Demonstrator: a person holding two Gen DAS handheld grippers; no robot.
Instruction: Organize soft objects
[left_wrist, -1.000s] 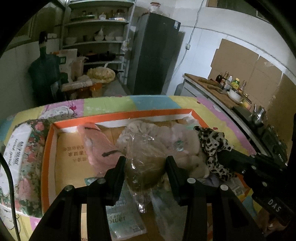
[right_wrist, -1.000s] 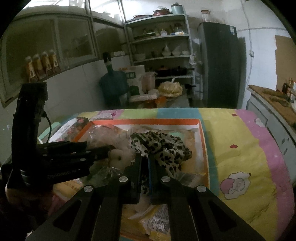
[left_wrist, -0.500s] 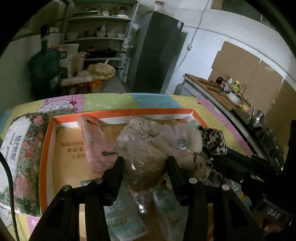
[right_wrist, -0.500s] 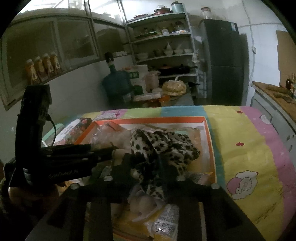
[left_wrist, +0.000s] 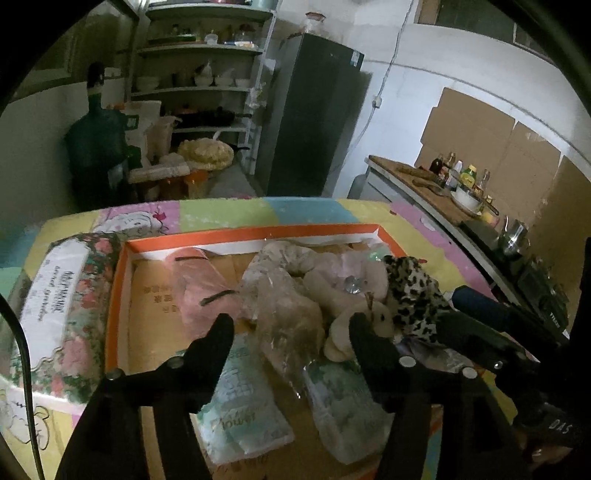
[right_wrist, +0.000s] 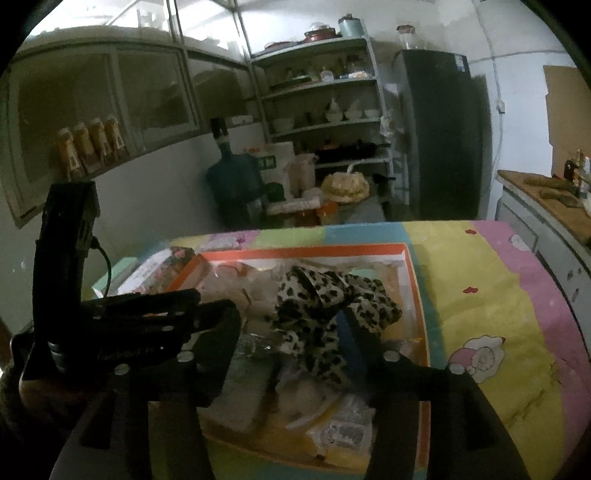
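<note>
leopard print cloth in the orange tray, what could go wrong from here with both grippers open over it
1. The leopard print cloth lies between the right gripper fingers, whose jaws have just been opening; pulling back could snag and drag it.
2. The left gripper, also just opened, straddles a clear plastic bag; the film may cling and lift.
3. The two grippers sit close together over the orange tray and could collide.

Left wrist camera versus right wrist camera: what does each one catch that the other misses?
Only the left view shows the pink bagged item and the kettle on the side counter. Only the right view shows the row of orange bottles behind glass and the sheep print on the cloth. Both share the orange-rimmed box, the leopard-print cloth and the dark fridge.
</note>
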